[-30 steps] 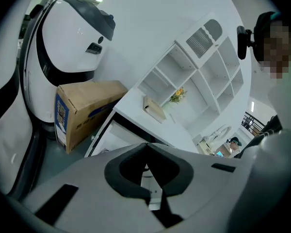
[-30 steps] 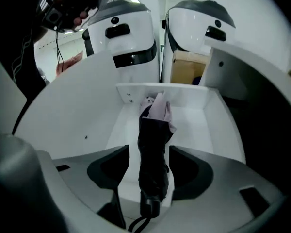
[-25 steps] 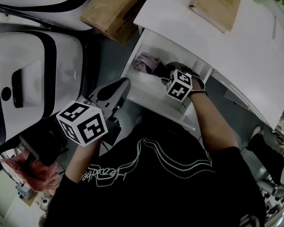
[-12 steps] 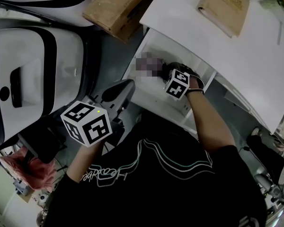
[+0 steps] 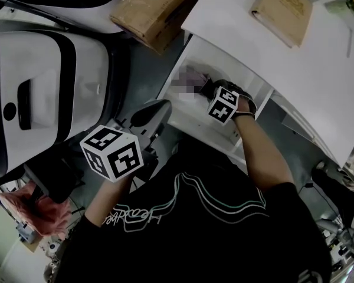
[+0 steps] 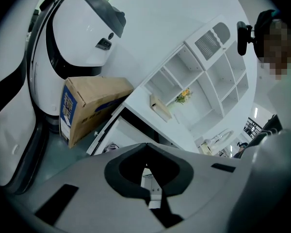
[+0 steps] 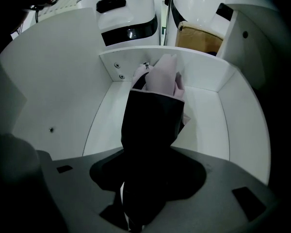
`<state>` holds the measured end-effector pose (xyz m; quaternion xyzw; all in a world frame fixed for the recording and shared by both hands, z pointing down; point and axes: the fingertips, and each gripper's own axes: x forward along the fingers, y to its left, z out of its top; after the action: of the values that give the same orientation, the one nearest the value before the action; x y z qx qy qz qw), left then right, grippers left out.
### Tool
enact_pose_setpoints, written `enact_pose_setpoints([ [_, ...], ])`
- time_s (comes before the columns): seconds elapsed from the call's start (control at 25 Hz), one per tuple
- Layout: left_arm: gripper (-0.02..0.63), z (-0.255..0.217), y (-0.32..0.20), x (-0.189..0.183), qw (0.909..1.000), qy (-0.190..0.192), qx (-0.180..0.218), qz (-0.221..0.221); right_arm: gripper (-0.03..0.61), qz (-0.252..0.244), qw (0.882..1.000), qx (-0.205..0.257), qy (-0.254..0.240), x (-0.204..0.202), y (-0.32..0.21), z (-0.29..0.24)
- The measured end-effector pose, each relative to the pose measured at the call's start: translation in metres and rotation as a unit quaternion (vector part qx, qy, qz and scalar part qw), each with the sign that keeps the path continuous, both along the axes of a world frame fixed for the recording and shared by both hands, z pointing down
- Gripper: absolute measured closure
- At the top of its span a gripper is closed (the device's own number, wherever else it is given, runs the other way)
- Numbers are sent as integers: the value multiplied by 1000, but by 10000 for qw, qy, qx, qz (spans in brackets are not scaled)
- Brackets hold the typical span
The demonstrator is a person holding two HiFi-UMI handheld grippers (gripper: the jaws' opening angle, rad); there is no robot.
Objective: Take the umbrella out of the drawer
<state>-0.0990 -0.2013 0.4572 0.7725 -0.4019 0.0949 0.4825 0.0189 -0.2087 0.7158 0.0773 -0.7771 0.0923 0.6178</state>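
Right gripper: reaching into the open white drawer, jaws clamped on the black near part of the umbrella.
Umbrella: inside the drawer, running away from the jaws toward the far wall, with pale pink folds at its far end (whether it rests on the drawer floor cannot be told).
Left gripper: held outside the drawer, near its front, jaws together with nothing between them.
Cardboard box: on the floor beside the drawer.
Book: lying flat on the white surface above the drawer.
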Motion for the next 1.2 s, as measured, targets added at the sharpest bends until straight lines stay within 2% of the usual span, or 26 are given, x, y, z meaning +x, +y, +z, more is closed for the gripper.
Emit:
enact_pose_setpoints([
  [0.36,594,-15,18,-1,9999,45,134,75,370,246,9997,78,44,2,11,-24],
  [0.68,594,-43,56,-2,9989,80,436,183,370,864,9952,370,-257,9,24,-82],
  [0.96,594,-83,105,1,9961,124,815,323,370,1391,9832,810,-859,10,50,-168],
  [1.2,594,-115,149,4,9930,124,1102,414,370,1871,9636,1159,-1521,11,94,-240],
])
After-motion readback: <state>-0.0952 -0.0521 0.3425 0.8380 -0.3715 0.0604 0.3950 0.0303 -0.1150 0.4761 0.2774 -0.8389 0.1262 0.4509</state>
